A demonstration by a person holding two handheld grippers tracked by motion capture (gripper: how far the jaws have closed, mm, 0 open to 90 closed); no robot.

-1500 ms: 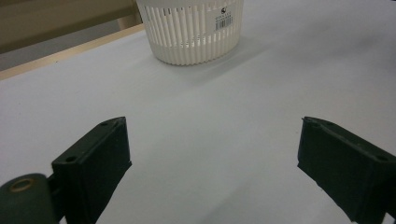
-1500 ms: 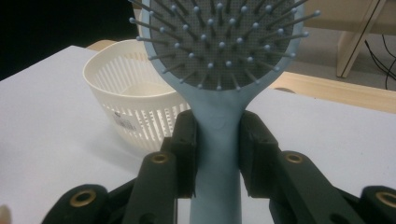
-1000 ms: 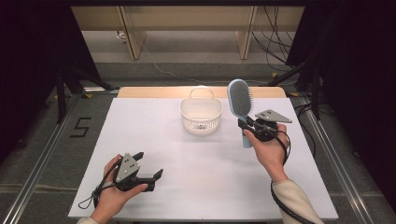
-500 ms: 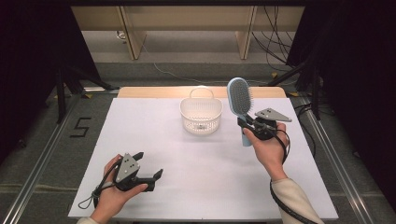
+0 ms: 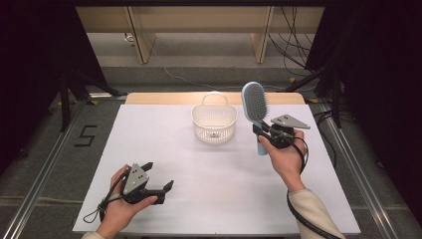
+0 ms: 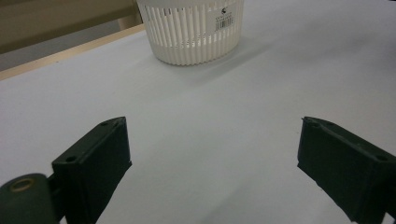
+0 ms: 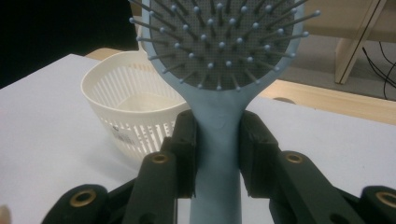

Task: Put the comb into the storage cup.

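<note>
Between the earlier pictures and this one nothing is shifting; both hands are keeping their places and the hairbrush is standing at the same height and tilt as a second ago; I am reading this as a pause with the pick-up done and the carry to the basket not yet begun.

Going from the left: the left gripper (image 5: pixel 158 177) is resting low over the near left part of the table (image 5: pixel 149 129), its jaws standing wide apart with nothing between them; in the left gripper view the two black jaws are framing bare white surface, and the basket (image 6: pixel 191 30) is sitting well ahead of them, slightly left of the middle of the gap, well apart from this gripper.

The basket (image 5: pixel 214 122), white and slatted with a thin handle, is standing at the far middle of the table; seen from the right gripper it is lying ahead and to the left, near but not touching.

The right gripper (image 5: pixel 261 132) is gripping the hairbrush (image 5: pixel 255 107); its jaws are partly closed and pressing on either side of the pale blue handle, as the right gripper view is showing, with the hairbrush (image 7: pixel 219 56) rising upright straight above the jaws, bristles facing the camera; the lower end of the handle is hanging below the gripper, clear of the table as far as I can judge.

The next move is probably calling for a short swing leftward until the hairbrush is hanging over the basket's open mouth; the long head could be catching the rim or the handle on the way.
</note>
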